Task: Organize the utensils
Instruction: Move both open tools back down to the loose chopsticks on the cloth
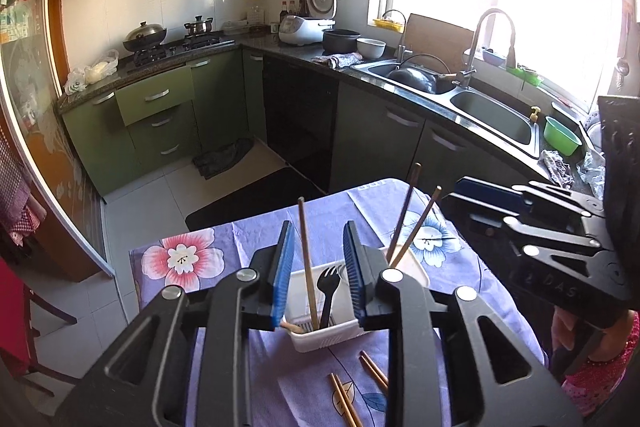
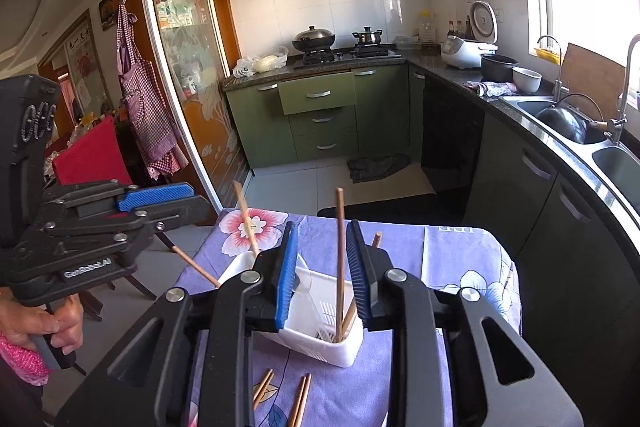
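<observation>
a: which step is this, do you reckon?

b: mid-sorting, i'd judge. the white basket (image 1: 320,335) sits on the purple floral tablecloth (image 1: 248,231), near the middle, and already holds a black fork (image 1: 329,291) and an upright chopstick (image 1: 307,263). a white cup (image 1: 412,269) just right of it, on the far side, holds two more sticks.

a: and the claws?

b: the left gripper (image 1: 318,271) hangs above the basket with its blue pads spread apart, nothing between them being pinched (the stick in the gap looks to stand in the basket behind, not in the grip). the right gripper (image 2: 322,275) is the same in its own view: pads apart, hovering over the basket, empty as far as i can tell.

a: so what's left?

b: loose chopsticks (image 1: 374,367) lie flat on the cloth, near side of the basket, in two pairs. the next move probably calls for one claw to drop low, close on a thin stick lying flat, then tip it upright into the basket.

a: anything in the way?

b: the standing sticks lean out over the basket, and both grippers crowd the same spot. the table edge is close too; a nudged stick could roll off.
</observation>
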`<control>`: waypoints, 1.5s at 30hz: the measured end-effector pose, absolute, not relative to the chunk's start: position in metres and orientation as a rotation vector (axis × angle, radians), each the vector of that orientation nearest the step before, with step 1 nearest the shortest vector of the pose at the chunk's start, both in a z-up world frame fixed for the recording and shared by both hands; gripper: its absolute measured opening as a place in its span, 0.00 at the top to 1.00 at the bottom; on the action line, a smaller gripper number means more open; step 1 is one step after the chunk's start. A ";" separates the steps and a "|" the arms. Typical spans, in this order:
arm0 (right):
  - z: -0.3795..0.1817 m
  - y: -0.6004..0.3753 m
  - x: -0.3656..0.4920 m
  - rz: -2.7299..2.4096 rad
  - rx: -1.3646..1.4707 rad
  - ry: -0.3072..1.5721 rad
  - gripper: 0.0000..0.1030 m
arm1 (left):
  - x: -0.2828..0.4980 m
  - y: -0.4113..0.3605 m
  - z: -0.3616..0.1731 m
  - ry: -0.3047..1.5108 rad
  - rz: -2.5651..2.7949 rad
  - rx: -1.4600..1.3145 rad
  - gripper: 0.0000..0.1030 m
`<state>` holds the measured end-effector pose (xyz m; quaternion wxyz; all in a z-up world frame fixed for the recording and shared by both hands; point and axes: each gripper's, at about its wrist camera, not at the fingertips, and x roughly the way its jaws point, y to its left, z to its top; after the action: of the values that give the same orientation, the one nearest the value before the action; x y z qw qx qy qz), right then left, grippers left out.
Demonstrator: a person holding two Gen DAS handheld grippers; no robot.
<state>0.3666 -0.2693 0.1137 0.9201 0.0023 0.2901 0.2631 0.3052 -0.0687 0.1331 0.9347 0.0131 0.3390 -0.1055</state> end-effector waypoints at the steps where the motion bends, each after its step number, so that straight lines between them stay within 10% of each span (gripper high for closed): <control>1: 0.116 -0.271 0.357 0.538 -0.006 0.583 0.75 | 0.300 -0.068 0.131 0.698 -0.221 0.025 0.75; 5: 0.113 -0.280 0.309 0.543 -0.041 0.566 0.75 | 0.273 -0.070 0.116 0.729 -0.234 0.034 0.43; 15: 0.029 -0.329 0.221 0.532 -0.019 0.680 0.75 | 0.226 -0.078 -0.026 1.069 -0.240 -0.027 0.43; 19: -0.005 -0.345 0.207 0.532 0.019 0.743 0.75 | 0.224 -0.074 -0.065 1.121 -0.152 -0.007 0.59; 45: -0.043 -0.356 0.212 0.544 0.107 0.834 0.69 | 0.244 -0.094 -0.105 1.193 -0.101 0.064 0.66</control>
<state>0.2120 -0.3563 -0.0433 0.8772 0.0512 0.4000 0.2606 0.2445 -0.0944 -0.1049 0.8255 0.0303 0.5616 -0.0474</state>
